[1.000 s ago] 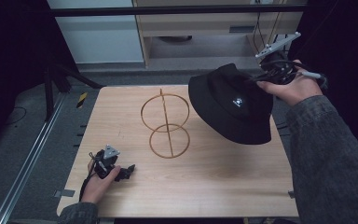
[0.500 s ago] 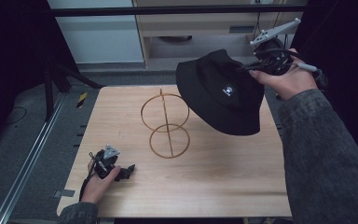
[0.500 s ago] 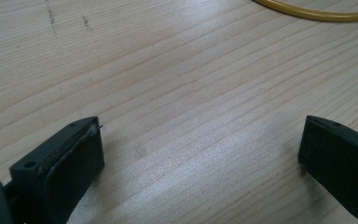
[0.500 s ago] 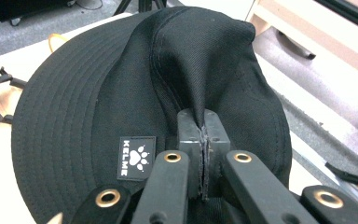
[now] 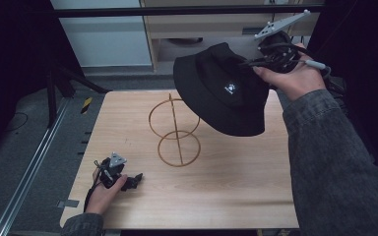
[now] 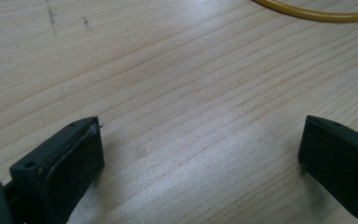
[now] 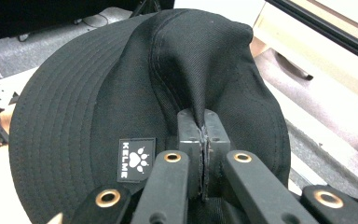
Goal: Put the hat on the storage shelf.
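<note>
A: Start at the right gripper (image 7: 204,135). How do its jaws stand?

B: Pressed together on a pinch of cloth at the crown of the black fabric bucket hat (image 7: 135,107) — the fold rises in a ridge straight out of the pads. A small square patch with a white paw print (image 7: 137,159) sits just left of the grip.

A: And where is the hat?

B: Up in the air, hanging tilted from that gripper (image 5: 256,63) over the far right part of the pale wooden table (image 5: 236,196). Its brim overlaps the upper ring of the golden wire stand of two hoops on a thin upright rod (image 5: 175,132) as seen from above; whether they touch I cannot tell.

A: The left gripper (image 6: 200,149)?

B: Jaws wide apart, nothing between them — bare wood grain below. It rests low at the near left corner (image 5: 120,178), well apart from the stand.
</note>
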